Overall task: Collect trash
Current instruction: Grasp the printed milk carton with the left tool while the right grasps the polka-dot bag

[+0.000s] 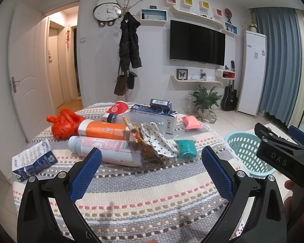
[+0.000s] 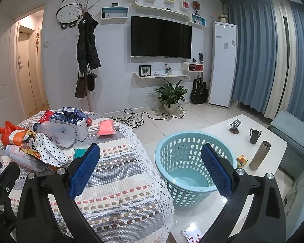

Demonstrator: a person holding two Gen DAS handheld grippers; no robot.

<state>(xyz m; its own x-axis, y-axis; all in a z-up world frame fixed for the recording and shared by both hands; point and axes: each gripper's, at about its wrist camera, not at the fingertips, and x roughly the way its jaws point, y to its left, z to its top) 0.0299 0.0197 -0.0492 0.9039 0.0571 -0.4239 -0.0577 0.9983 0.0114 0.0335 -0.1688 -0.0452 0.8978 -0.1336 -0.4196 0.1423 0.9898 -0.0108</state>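
A heap of trash lies on the striped tablecloth (image 1: 131, 198): an orange bottle (image 1: 103, 130), a white bottle (image 1: 105, 151), a red plastic bag (image 1: 62, 123), a dotted wrapper (image 1: 158, 139), a teal packet (image 1: 186, 148), a pink packet (image 1: 191, 122) and blue-white cartons (image 1: 154, 114). My left gripper (image 1: 152, 162) hovers open just in front of the heap, empty. My right gripper (image 2: 151, 158) is open and empty, above the gap between table edge and the light-blue basket (image 2: 172, 147). The basket holds nothing visible.
A small blue carton (image 1: 33, 161) lies near the table's left edge. The basket stands on a white low table (image 2: 273, 141) with a flask (image 2: 259, 155), a dark cup (image 2: 254, 136) and a puzzle cube (image 2: 241, 160). Cables (image 2: 135, 117) trail across the floor.
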